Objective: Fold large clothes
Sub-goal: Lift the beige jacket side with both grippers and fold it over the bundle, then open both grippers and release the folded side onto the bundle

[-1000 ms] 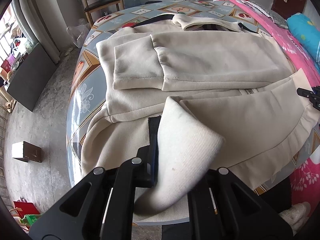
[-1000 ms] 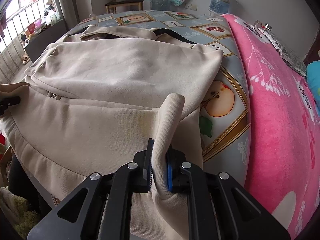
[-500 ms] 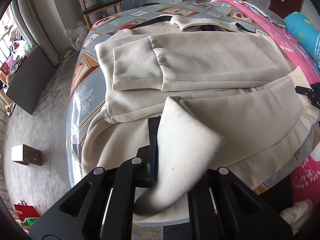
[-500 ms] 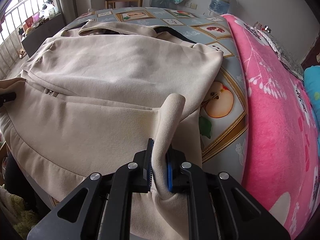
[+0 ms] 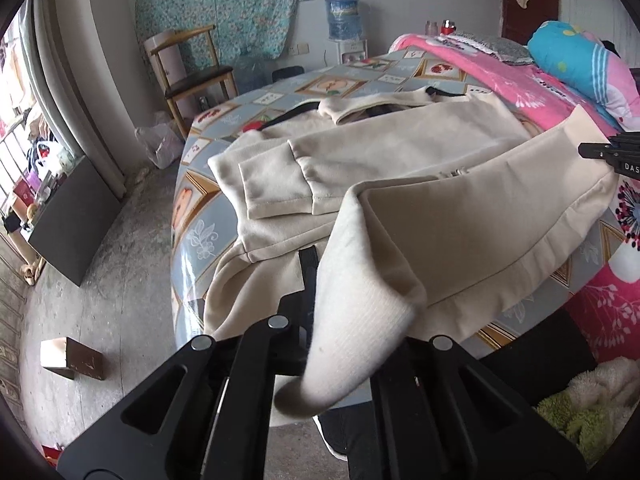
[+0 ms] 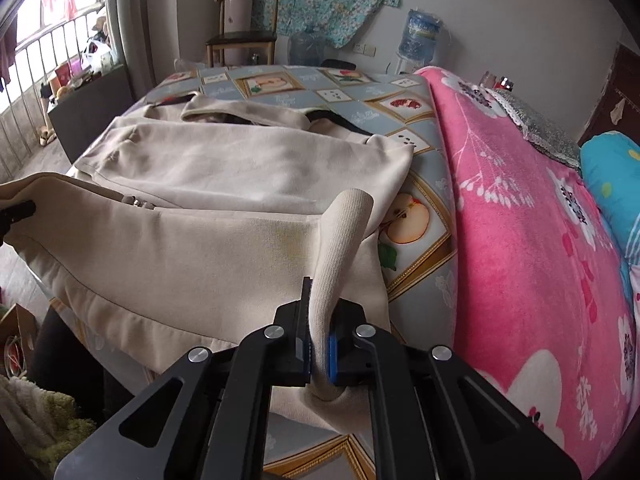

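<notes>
Left wrist view shows your left claw [image 5: 344,320] clamped tight on the ribbed hem of the beige jacket [image 5: 400,152] spread across the desk [image 5: 200,216]; your right claw [image 6: 318,340] pinches the other corner, so both can carry the hem over evenly.

Left tongs [image 5: 320,320] clamped on ribbed hem of beige jacket [image 5: 400,152], hem lifted off patterned surface [image 5: 200,236]; right tongs [image 5: 612,152] at far corner.
</notes>
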`<state>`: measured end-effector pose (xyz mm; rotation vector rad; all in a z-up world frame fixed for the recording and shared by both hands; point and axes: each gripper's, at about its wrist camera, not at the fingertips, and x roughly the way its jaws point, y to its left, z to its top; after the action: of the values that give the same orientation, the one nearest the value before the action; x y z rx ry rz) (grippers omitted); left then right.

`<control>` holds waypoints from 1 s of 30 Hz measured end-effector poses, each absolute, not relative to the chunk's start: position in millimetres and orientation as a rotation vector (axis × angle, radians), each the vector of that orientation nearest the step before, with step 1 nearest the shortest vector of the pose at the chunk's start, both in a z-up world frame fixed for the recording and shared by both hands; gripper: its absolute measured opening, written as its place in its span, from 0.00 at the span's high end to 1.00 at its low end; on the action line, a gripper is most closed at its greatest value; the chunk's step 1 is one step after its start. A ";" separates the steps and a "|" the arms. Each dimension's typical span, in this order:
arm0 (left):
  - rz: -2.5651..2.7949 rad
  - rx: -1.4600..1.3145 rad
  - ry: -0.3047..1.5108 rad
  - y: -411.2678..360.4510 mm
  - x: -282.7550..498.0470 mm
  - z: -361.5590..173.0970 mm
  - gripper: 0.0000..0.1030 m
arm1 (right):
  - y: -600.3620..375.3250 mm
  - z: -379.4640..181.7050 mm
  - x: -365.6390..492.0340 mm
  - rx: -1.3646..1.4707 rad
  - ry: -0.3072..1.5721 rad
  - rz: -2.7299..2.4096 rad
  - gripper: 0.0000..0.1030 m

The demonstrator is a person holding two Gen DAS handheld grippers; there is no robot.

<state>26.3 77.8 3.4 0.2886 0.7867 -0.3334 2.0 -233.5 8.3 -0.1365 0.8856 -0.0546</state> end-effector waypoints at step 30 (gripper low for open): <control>-0.457 0.044 0.983 75.3 373.3 -11.0 0.95 | -299.6 -7.9 324.4 -0.059 0.904 -0.069 0.95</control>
<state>373.3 75.3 -11.0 0.0437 0.9830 -0.4567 324.4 -299.6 -7.9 -0.0592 0.9045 -0.0692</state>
